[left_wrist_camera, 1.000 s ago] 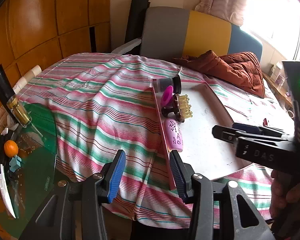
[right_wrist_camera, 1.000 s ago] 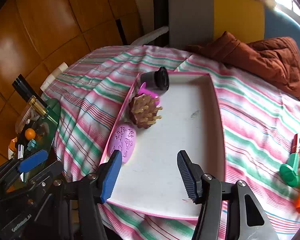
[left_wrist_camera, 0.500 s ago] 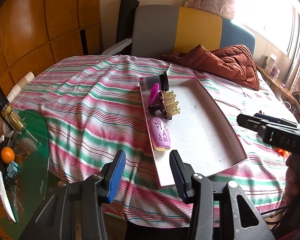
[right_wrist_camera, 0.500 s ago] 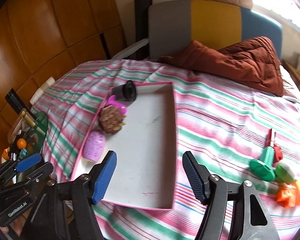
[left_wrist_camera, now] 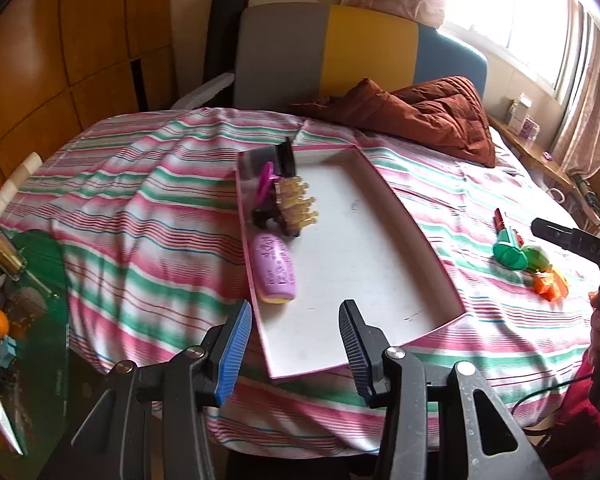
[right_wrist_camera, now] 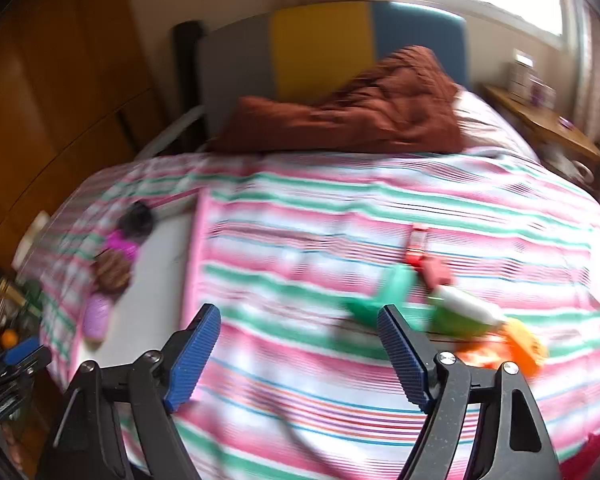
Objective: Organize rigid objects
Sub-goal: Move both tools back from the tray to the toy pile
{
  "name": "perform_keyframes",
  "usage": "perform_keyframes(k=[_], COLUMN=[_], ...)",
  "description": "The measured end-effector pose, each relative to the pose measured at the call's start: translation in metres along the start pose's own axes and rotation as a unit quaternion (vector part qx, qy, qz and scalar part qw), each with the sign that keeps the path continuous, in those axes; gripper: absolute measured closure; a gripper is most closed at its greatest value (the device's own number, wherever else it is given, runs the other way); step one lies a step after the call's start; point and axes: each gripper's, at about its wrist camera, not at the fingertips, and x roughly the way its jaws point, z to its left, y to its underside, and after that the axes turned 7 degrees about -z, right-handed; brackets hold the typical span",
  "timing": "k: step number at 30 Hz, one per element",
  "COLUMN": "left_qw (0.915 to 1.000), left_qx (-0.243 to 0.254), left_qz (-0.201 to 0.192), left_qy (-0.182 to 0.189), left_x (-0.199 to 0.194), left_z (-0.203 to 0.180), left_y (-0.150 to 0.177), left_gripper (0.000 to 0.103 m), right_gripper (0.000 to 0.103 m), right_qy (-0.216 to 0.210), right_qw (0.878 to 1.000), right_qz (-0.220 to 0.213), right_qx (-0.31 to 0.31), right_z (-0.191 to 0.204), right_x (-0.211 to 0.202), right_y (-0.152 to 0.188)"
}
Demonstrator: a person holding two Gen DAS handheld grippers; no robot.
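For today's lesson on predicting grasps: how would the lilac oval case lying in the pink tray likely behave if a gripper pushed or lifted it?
The lilac oval case looks like smooth moulded plastic, so probably stiff and rather slippery. Its rounded ends suggest it would slide or pivot on the pink tray floor, not tip. It leans against the tray's side wall, which would likely block a sideways push.

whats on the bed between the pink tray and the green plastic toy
Nothing: only bare striped bedsheet lies between the pink tray and green plastic toy, in the left wrist view.
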Motion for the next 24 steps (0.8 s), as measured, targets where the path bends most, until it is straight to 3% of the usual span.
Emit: perform_keyframes(k=[5,14,24], left_qw=[0.9993,0.9932,0.9733], left_qx=[0.003,0.069,0.136], left_qz=[0.013,0.017,0.064], left_qy=[0.035,0.092,0.174], left_x=[0.006,0.014,0.064], left_z=[-0.015,-0.081,-0.188], left_y=[-0.005,-0.024,-0.047], left_gripper=[0.057,0.057,0.057], right_gripper=[0.012,0.010,0.010], right_qy=[0.055,0.132,0.099], right_qw=[0.997,0.980,0.971], right_qz=[-0.011,-0.033,-0.040], right_qx=[0.059,0.143,0.213], right_z=[-0.068,-0.173,-0.211], right_x=[-0.015,-0.038,-0.033], right_y=[-0.003,0.005,0.028])
